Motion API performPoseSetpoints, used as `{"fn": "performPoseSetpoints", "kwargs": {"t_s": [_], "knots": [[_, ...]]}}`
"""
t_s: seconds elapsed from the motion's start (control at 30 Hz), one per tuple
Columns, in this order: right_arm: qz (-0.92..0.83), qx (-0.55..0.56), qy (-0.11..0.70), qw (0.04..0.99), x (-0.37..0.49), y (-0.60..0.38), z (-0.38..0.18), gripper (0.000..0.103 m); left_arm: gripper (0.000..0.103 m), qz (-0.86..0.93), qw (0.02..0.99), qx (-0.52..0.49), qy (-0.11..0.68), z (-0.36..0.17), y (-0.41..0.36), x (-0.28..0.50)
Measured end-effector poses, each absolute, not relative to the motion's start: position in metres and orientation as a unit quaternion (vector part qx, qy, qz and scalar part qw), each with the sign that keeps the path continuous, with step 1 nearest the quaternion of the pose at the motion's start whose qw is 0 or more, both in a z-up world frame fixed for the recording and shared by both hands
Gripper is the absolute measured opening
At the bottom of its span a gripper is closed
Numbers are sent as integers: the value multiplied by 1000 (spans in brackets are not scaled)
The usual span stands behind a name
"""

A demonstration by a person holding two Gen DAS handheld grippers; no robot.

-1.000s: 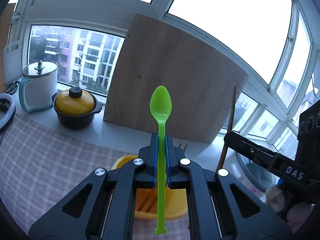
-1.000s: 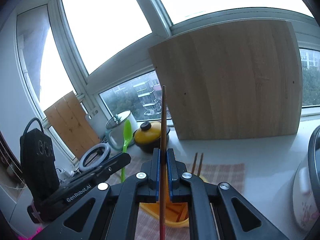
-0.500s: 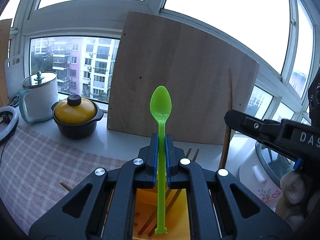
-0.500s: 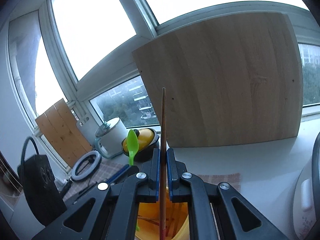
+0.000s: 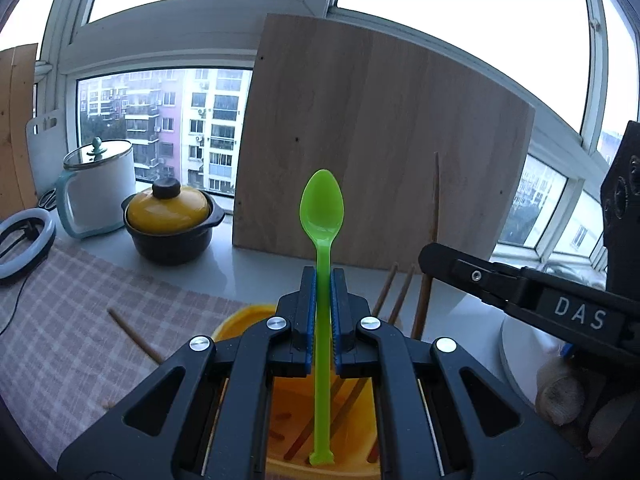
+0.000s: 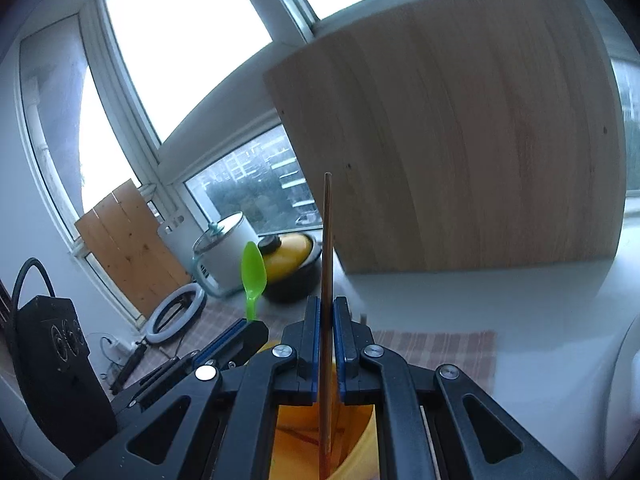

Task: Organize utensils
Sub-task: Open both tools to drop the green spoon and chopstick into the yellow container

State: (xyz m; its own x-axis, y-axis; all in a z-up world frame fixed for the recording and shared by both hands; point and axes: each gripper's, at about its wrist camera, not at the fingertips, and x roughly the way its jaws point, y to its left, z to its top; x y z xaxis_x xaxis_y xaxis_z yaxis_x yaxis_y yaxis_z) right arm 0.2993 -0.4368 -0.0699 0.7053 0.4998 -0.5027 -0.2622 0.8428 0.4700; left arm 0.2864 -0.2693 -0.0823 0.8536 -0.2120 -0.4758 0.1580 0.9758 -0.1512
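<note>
My left gripper [image 5: 322,280] is shut on a green plastic spoon [image 5: 322,216], bowl up, its handle end hanging inside a yellow utensil cup [image 5: 240,316] directly below. Several brown chopsticks lean in that cup. In the right wrist view my right gripper [image 6: 327,312] is shut on one upright brown chopstick [image 6: 326,240], whose lower end reaches into the same yellow cup [image 6: 362,440]. The green spoon [image 6: 253,268] and the left gripper show just to the left there. The right gripper's black arm [image 5: 520,288] crosses the right side of the left wrist view. One loose chopstick [image 5: 134,336] lies on the checked cloth.
A big wooden board [image 5: 372,152] leans on the window behind the cup. A yellow-lidded black pot [image 5: 170,220] and a white kettle [image 5: 98,188] stand at the left, with a ring light [image 5: 24,240] beyond. A white appliance [image 6: 628,400] sits at the right.
Both grippers have sunk toward the yellow cup, which now fills more of the lower frame. The spoon's handle end and the chopstick's lower end now reach into the cup.
</note>
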Motion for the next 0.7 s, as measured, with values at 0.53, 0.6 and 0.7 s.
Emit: {"fn": "performPoseSetpoints", "kwargs": {"t_s": [0.53,0.6,0.7], "knots": [[220,193,363,885,290,-435,-83,12,5,-134,950,-48,279,-69,-254,262],[210,182,360,891,285,-434,-78,31,5,-143,949,-44,277,-66,-251,257],[190,176,361,896,278,-435,-74,34,11,-159,947,-49,276,-60,-241,250]]}}
